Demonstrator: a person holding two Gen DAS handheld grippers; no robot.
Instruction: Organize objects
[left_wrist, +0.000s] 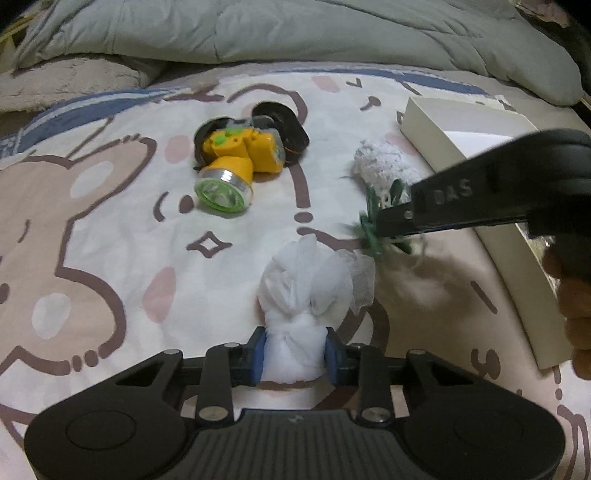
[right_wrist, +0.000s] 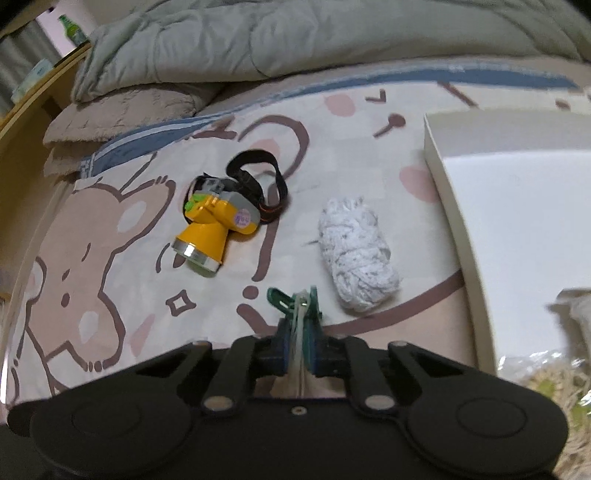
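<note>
Black claws (left_wrist: 294, 356) (right_wrist: 297, 345) with blue pads (left_wrist: 258, 354), silver pivot screws, embossed "DAS" lettering.

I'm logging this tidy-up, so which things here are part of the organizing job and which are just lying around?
Part of the job:
- white mesh bundle, gripped by the left gripper
- green clip, gripped by the right gripper
- yellow headlamp
- white yarn ball
- white box

Just lying about:
- grey duvet
- cartoon bedsheet
- green bottle

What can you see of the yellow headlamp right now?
The yellow headlamp is plastic, with green buttons on top, a silver ring around a round lens that looks green-tinted, and a black elastic strap looped behind it. It lies tipped on the cartoon bedsheet, lens toward the cameras, apart from the other objects, untouched by either gripper.
</note>
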